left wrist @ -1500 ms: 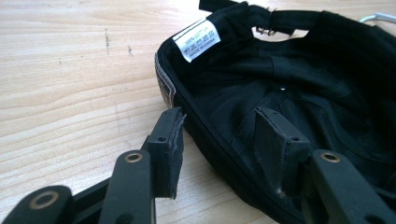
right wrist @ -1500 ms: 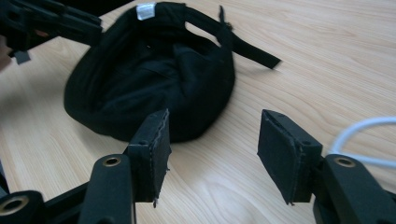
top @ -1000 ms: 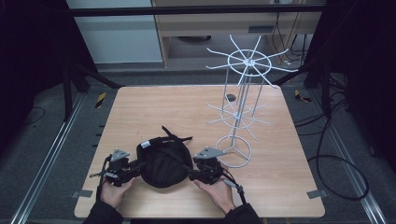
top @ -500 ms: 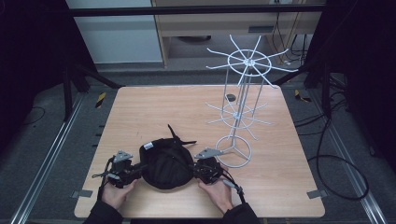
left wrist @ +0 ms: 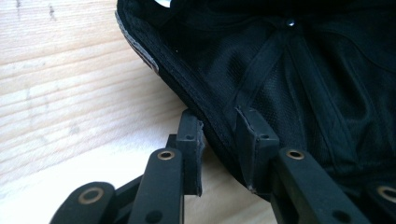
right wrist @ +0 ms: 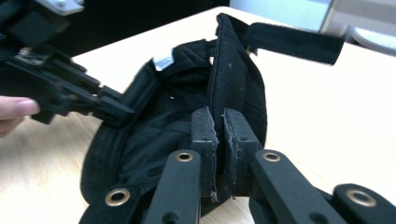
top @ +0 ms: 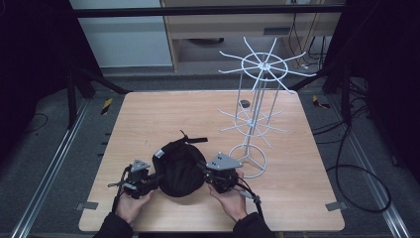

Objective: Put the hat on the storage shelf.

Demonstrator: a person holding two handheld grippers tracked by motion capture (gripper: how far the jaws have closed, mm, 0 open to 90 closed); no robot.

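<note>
Fingers (right wrist: 204, 126) of both grippers are pinching the rim of the soft, light black cap (top: 179, 167), likely sagging between grips.

You had the cap (top: 179, 168) on the table (top: 148, 119) near its front edge, between your left gripper (top: 154, 179) on its left and your right gripper (top: 207, 174) on its right. The wire rack (top: 256, 119) stood behind and to the right of the cap, its base ring just beside the right gripper.
</note>
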